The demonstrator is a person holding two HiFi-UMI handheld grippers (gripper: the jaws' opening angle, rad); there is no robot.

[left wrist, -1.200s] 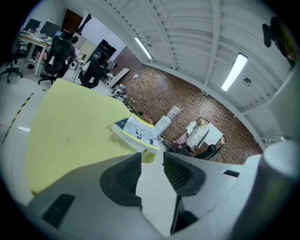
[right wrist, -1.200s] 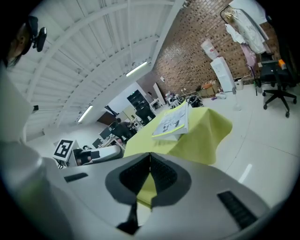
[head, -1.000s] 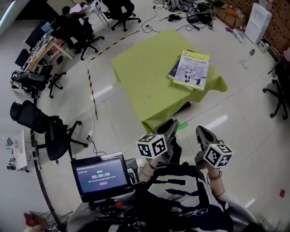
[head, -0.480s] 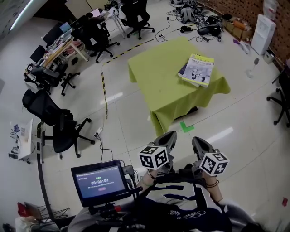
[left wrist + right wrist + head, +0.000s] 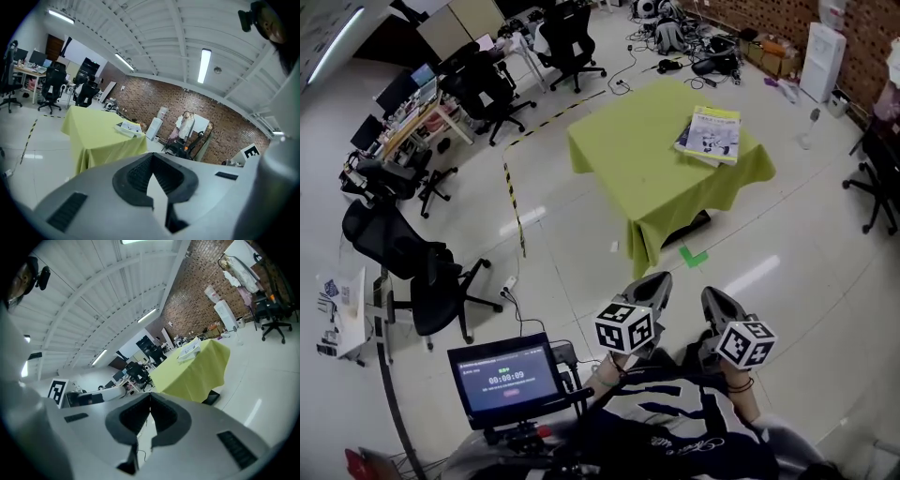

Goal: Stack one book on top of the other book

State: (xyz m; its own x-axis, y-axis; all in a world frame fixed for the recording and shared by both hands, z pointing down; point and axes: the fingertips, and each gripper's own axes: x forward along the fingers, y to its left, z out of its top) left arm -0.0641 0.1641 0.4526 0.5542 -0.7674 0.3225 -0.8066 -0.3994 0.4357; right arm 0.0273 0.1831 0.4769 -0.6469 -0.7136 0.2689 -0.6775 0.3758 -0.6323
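left gripper (image 5: 660,278) and right gripper (image 5: 710,293), jaws pressed together on nothing — both further from the green worktop (image 5: 628,159) and its stacked books (image 5: 713,133) than a second ago.

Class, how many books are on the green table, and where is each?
2. A pale book lies on top, near the green table's right edge; a dark book lies under it, only its left edge showing. More could be hidden beneath.
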